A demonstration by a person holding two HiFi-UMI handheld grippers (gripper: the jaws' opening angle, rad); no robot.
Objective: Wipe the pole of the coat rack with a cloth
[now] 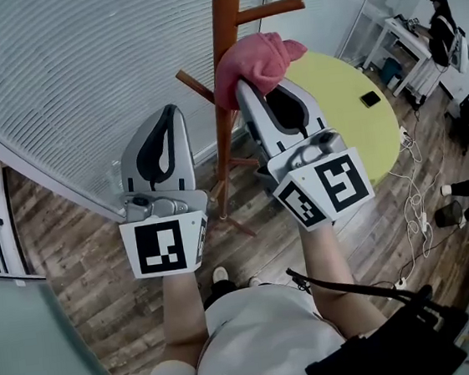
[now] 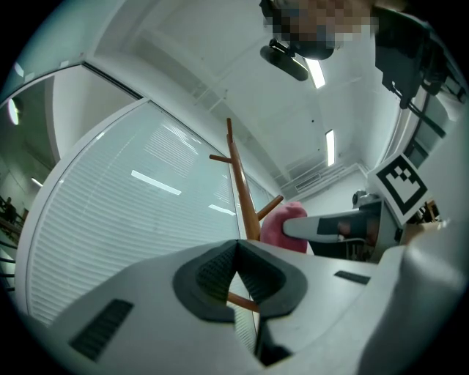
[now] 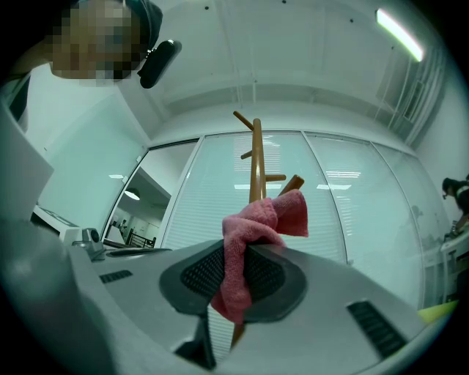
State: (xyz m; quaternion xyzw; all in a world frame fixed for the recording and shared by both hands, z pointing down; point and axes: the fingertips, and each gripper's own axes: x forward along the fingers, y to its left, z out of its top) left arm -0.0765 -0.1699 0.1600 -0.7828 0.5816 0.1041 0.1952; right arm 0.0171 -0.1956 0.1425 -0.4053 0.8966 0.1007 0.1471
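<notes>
Ideally, the cloth (image 1: 262, 57), clamped in the right gripper (image 1: 244, 85) at three o'clock of the pole (image 1: 225, 15), should be pressed flush and drawn lengthwise, the left gripper (image 1: 171, 112), closed on nothing, being kept clear.

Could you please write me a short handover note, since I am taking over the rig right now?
Left gripper: shut, empty, low beside the rack.
Right gripper: shut on the pink cloth, held at the coat rack pole near its upper pegs.
Done: cloth is gripped and at the pole.
Left: wipe along the pole; how much is already wiped cannot be told.
</notes>
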